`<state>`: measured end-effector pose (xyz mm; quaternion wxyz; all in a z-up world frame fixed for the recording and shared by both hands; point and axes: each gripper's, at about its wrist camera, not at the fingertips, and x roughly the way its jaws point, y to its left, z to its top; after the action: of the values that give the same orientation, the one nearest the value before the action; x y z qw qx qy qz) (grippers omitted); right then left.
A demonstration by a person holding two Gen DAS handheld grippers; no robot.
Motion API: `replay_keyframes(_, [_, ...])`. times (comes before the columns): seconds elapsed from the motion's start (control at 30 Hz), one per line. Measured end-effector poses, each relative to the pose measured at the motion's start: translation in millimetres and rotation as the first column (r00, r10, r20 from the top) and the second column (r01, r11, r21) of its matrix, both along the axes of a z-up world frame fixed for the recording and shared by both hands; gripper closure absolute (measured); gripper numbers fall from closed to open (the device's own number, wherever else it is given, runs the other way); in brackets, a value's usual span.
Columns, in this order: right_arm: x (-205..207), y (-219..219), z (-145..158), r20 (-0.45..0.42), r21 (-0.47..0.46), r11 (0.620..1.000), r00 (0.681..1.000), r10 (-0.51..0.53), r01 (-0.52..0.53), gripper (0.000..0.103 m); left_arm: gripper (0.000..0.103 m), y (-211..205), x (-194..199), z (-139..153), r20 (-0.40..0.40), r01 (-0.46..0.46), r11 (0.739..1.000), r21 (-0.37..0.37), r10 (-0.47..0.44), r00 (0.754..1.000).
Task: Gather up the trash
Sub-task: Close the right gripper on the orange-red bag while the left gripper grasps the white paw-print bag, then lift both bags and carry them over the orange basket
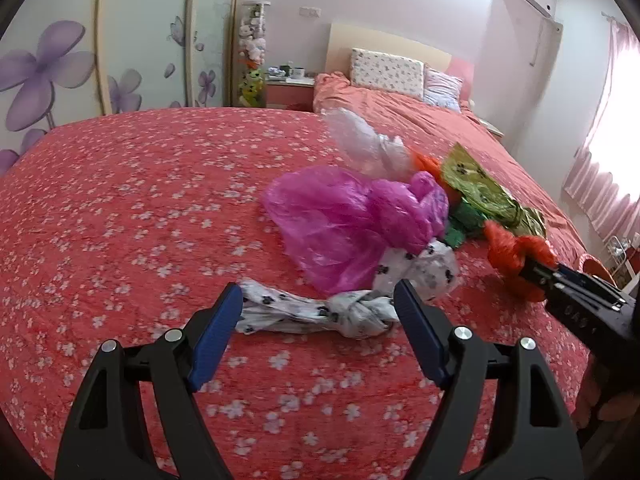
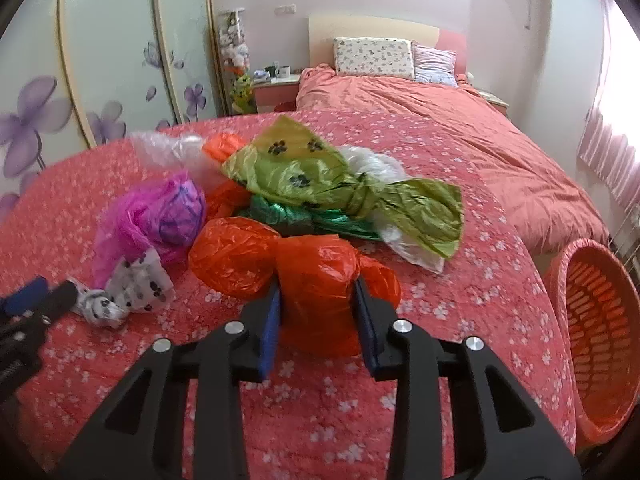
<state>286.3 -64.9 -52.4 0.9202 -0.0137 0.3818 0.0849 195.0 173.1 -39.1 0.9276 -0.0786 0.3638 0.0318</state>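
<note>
The right gripper [image 2: 318,308] is clenched on an orange plastic bag [image 2: 316,280] at the near edge of the trash pile on the red floral bedspread [image 2: 460,160], its 2 blue pads pressing the bag's sides. The left gripper [image 1: 318,312] stands wide apart around a knotted white paw-print bag [image 1: 320,314], not squeezing it. Pink [image 2: 156,220] and green [image 2: 320,176] bags lie behind, an orange basket [image 2: 600,320] stands to the right, and no writing is readable.

No legible text, label, brand, number or sign appears in either view; faint raised marks on the right gripper [image 1: 536,276] body cannot be read.
</note>
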Motion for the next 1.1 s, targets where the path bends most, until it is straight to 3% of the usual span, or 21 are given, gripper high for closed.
replay_keyframes(0.17, [-10,-13,13,0.027,0.039,0.999,0.999,-0.019,0.018,0.071,0.027,-11,4,-5,-0.020,0.031,0.999,0.030,-0.031,0.999])
replay_keyframes(0.33, [-13,-22,21,0.030,0.064,0.998,0.999,-0.027,0.025,0.071,0.035,-19,11,-14,-0.063,0.049,0.997,0.054,-0.046,0.997])
replay_keyframes(0.4, [-14,-25,22,0.030,0.069,0.997,0.999,-0.028,0.026,0.071,0.043,-20,15,-18,-0.091,0.060,0.997,0.037,-0.057,0.994])
replay_keyframes(0.53, [-16,-28,21,0.026,0.074,0.997,0.999,-0.033,0.031,0.071,0.048,-21,19,-21,-0.112,0.073,0.997,0.011,-0.072,0.991])
replay_keyframes(0.73, [-21,-37,22,0.024,0.081,0.996,0.999,-0.048,0.046,0.071,0.059,-31,15,-23,-0.116,0.113,0.994,0.006,-0.111,0.987])
replay_keyframes(0.9, [-27,-47,23,0.025,0.093,0.994,0.998,-0.066,0.063,0.071,0.079,-44,10,-24,-0.112,0.147,0.989,-0.004,-0.146,0.983])
replay_keyframes(1.1, [-36,-65,28,0.039,0.102,0.991,0.995,-0.092,0.087,0.071,0.085,-57,8,-18,-0.077,0.172,0.984,-0.047,-0.176,0.981])
